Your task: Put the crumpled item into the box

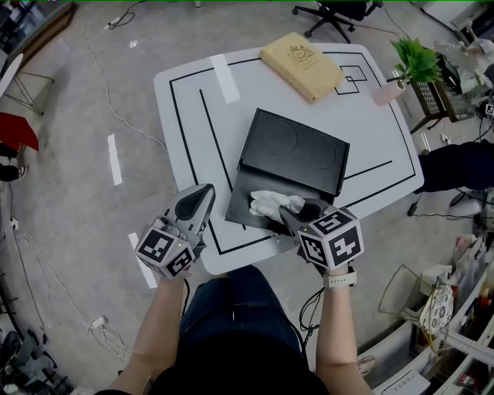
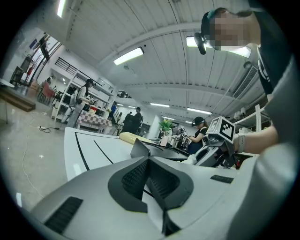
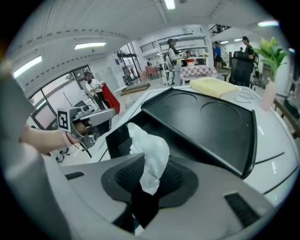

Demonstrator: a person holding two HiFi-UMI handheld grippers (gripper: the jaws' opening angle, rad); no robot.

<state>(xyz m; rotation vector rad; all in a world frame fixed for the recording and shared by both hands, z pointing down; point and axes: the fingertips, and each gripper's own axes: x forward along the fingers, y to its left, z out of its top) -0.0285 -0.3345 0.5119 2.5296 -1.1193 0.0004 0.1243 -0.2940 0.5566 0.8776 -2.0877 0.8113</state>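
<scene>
A black box sits on the white table [image 1: 193, 108], its lid [image 1: 297, 150] leaning open at the back and its shallow tray [image 1: 241, 210] in front. The crumpled white item [image 1: 270, 204] lies in the tray. My right gripper [image 1: 298, 210] points steeply down at the tray's near right side. In the right gripper view the item [image 3: 149, 152] rises from between that gripper's [image 3: 145, 190] pads, which stand slightly apart and open. My left gripper [image 1: 205, 193] hovers left of the box over the table's front edge, shut and empty; its pads [image 2: 136, 180] meet.
A tan flat cushion-like object [image 1: 301, 65] lies at the table's far side. A green plant in a pink pot [image 1: 409, 65] stands at the far right corner. Black tape lines [image 1: 179, 123] mark the tabletop. An office chair [image 1: 340, 14] stands beyond the table.
</scene>
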